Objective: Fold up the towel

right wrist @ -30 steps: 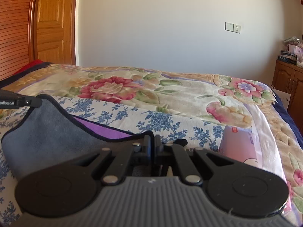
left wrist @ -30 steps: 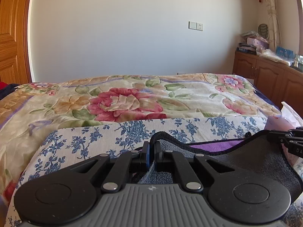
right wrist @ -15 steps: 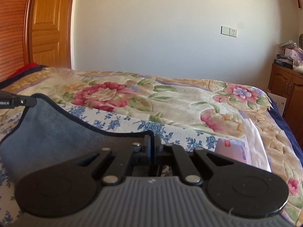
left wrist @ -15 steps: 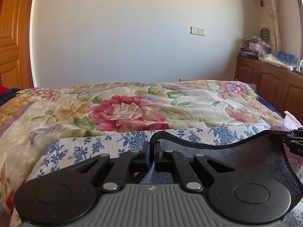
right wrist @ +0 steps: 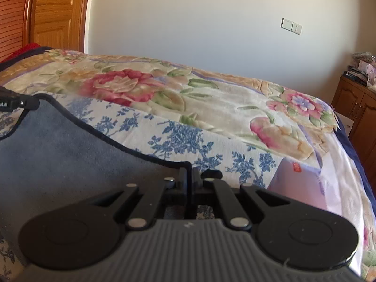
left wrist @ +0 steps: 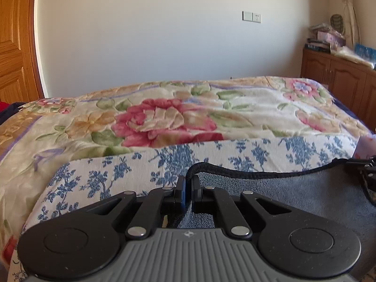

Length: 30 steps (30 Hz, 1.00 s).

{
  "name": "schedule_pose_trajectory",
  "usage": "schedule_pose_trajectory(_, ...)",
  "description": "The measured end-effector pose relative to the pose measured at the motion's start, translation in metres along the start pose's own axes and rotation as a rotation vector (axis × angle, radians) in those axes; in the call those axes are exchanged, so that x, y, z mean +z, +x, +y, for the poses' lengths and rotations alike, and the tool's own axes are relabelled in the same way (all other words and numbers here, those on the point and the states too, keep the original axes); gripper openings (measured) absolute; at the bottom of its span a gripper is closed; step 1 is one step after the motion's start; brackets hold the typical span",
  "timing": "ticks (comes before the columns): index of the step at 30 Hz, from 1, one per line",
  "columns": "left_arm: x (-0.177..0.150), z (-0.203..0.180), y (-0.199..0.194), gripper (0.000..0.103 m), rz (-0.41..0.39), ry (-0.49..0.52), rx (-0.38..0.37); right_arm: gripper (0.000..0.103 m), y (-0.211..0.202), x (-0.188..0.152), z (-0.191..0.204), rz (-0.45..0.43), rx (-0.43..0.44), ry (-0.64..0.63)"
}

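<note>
The left gripper (left wrist: 188,184) is pinched on 1 corner of a grey towel (left wrist: 293,195), and the right gripper (right wrist: 189,176) is pinched on the other corner. The towel's black-trimmed top edge sags between the 2 grippers, held up above a blue-and-white flowered cloth (left wrist: 112,176). That cloth lies on a bed with a large floral blanket (left wrist: 164,119). Behind stand a pale wall (left wrist: 152,35), a wooden door (right wrist: 56,11) and a wooden cabinet (left wrist: 338,80).

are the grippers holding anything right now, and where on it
Both hold the grey towel by its dark-bound top edge: the left gripper pinches one corner, the right gripper the other, with the edge sagging between them.
</note>
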<state>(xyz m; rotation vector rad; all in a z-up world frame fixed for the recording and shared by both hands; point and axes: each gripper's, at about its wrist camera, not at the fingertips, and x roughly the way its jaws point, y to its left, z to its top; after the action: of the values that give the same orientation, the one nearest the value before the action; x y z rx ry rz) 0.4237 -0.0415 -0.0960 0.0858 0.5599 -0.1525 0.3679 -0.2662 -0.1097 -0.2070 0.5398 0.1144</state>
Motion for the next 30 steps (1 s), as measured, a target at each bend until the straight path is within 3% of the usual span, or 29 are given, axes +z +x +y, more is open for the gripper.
schedule_pose_trajectory(3,-0.005,-0.001,0.003,0.008,0.006,0.008,0.006,0.004,0.001,-0.001,-0.002,0.012,-0.005,0.009)
schedule_pose_trajectory(4,-0.006,0.0,0.002,0.016,0.006,0.007,0.006,0.005,0.002,-0.001,-0.003,0.015,-0.007,0.015)
schedule_pose_trajectory(5,-0.007,0.0,0.002,0.031,0.01,0.005,0.007,0.005,0.001,-0.001,-0.003,0.013,-0.007,0.022)
schedule_pose_trajectory(8,-0.008,0.003,-0.002,0.059,-0.002,-0.013,0.009,0.032,-0.004,-0.001,-0.003,0.005,-0.004,0.027)
schedule_pose_trajectory(10,-0.008,0.005,-0.008,0.071,-0.014,-0.031,0.019,0.056,-0.01,-0.001,-0.004,-0.011,0.024,0.04)
schedule_pose_trajectory(11,-0.008,0.006,-0.011,0.079,-0.02,-0.039,0.024,0.056,-0.013,-0.001,-0.004,-0.013,0.023,0.045)
schedule_pose_trajectory(23,0.011,0.002,-0.099,0.099,-0.106,-0.053,0.04,0.058,-0.085,0.009,0.0,-0.048,0.069,0.129)
schedule_pose_trajectory(30,0.028,-0.002,-0.161,0.102,-0.148,-0.02,0.057,0.059,-0.137,0.022,0.002,-0.083,0.064,0.152)
